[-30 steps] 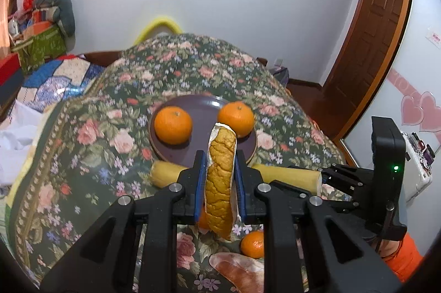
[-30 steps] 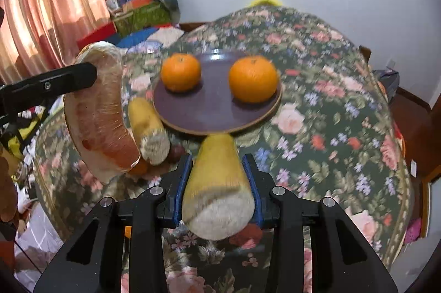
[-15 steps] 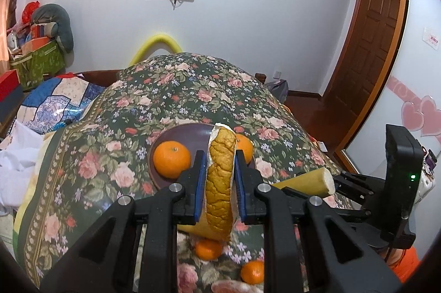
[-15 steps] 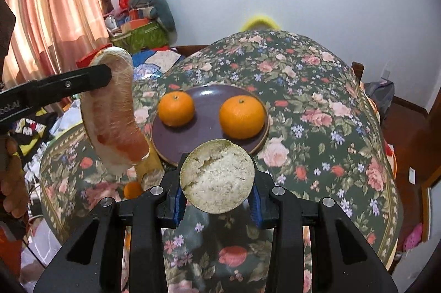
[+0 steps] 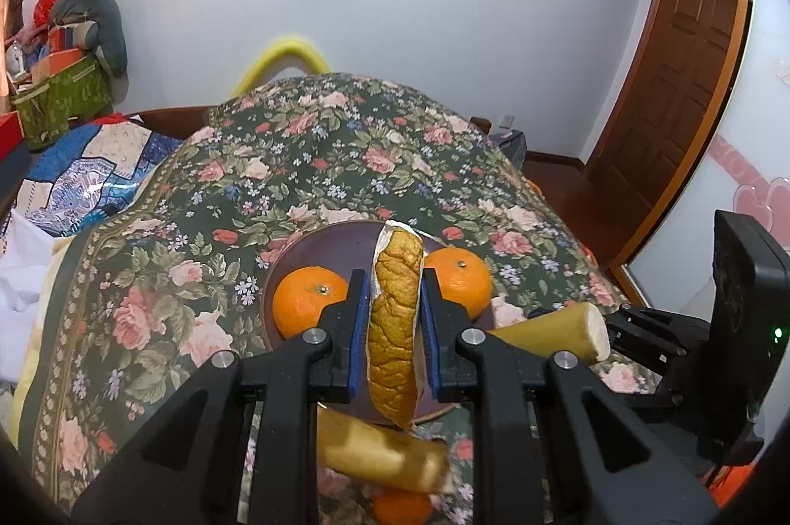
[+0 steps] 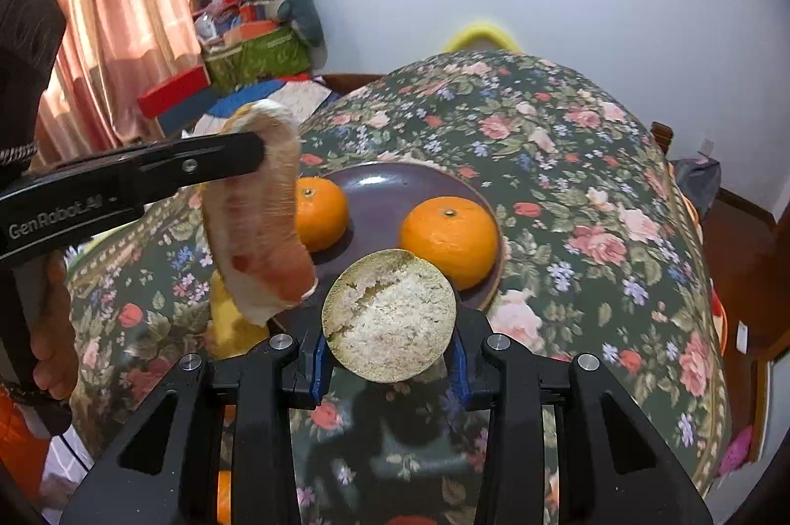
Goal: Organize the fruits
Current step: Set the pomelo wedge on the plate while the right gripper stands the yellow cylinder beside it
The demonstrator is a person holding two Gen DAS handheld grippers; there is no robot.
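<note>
We hold a curved wedge of pomelo with a wrinkled yellow rind (image 5: 395,322) upright between the narrow-set blue pads of the left gripper (image 5: 394,327), rind toward that camera and pink flesh turned to the right-hand view, so its lower tip hangs free below the jaws. The right gripper (image 6: 390,357) clamps a second piece, a yellow-green chunk with a round pale cut face (image 6: 389,316), gripped across its sides with the cut end pointing back at its camera. Both pieces hang in the air just short of the near rim of the round dark purple plate (image 5: 316,248), which we judge to be the gathering place, since two whole orange mandarins, one on the left (image 5: 308,300) and one on the right (image 5: 459,280), already sit on it, well apart. That gap between them, and the bare back half of the plate, looks like the open room for setting the wedges down; coming in low over the near rim would risk nudging a mandarin. Beneath the left gripper another yellow-rinded piece (image 5: 380,456) lies on the floral green bedspread (image 5: 345,149), with a small orange mandarin (image 5: 402,507) just beyond its end, both not yet on the plate. The bedspread is soft and domed, falling away on every side, so round fruit set off the plate could roll.
</note>
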